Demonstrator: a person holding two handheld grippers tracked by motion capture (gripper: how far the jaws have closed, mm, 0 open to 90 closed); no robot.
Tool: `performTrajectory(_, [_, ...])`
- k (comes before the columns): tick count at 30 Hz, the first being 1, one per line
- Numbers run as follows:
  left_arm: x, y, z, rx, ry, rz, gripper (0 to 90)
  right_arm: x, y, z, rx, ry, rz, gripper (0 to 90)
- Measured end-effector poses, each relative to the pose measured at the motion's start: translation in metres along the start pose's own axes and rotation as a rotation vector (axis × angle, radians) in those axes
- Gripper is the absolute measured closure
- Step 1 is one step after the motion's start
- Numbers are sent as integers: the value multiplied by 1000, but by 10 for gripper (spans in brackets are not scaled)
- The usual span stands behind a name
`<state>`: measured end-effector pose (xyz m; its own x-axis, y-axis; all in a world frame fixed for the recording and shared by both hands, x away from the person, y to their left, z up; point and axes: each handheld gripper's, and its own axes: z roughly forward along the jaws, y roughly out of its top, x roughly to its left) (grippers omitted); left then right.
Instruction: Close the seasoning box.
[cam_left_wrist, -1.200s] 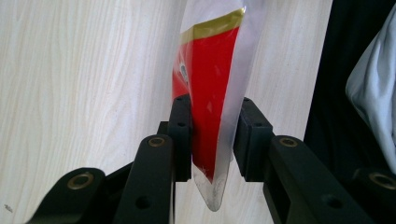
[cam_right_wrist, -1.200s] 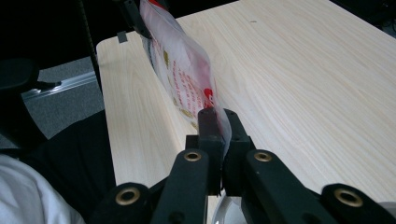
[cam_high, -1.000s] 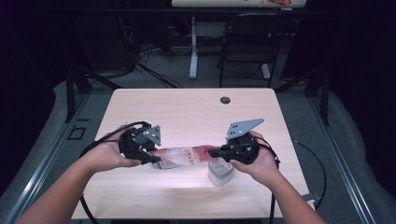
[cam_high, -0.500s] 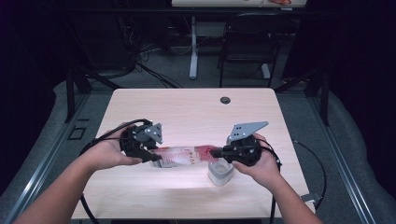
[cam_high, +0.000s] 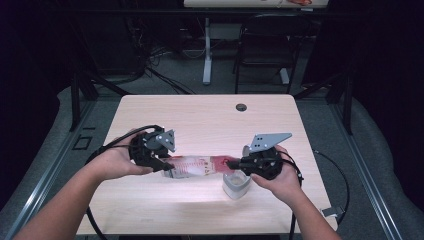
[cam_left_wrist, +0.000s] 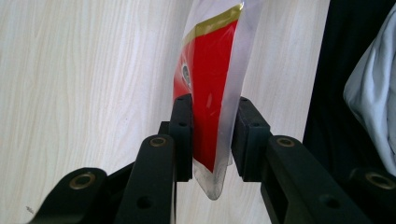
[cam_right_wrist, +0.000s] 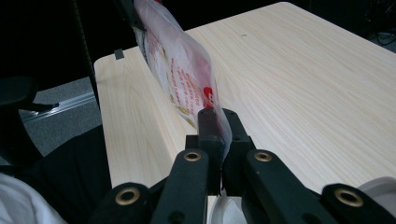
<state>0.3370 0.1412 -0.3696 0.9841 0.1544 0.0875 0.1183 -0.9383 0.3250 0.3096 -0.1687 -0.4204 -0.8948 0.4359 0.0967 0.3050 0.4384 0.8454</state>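
A clear plastic packet (cam_high: 197, 165) with red print is held stretched between my two grippers above the light wooden table (cam_high: 210, 117). My left gripper (cam_high: 167, 165) is shut on the packet's left end; in the left gripper view the packet (cam_left_wrist: 210, 100) stands pinched between the black jaws of the left gripper (cam_left_wrist: 211, 135). My right gripper (cam_high: 232, 163) is shut on the packet's right end; in the right gripper view the packet (cam_right_wrist: 180, 65) runs away from the right gripper (cam_right_wrist: 218, 123). A small white cup (cam_high: 236, 185) stands on the table under my right hand.
A round cable grommet (cam_high: 241, 107) sits near the table's far edge. Cables trail from both grippers off the table's sides. A chair and table legs stand on the dark floor beyond. The white cup's rim (cam_right_wrist: 378, 184) shows at the lower right of the right gripper view.
Both hands have shifted slightly toward the near edge with the packet still held between them. The right gripper now sits more directly over the white cup.
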Motion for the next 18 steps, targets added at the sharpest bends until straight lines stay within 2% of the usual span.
performTrajectory(18, [0, 9, -5, 22, 7, 8, 730, -2, -14, -2, -88, -3, 23, 895])
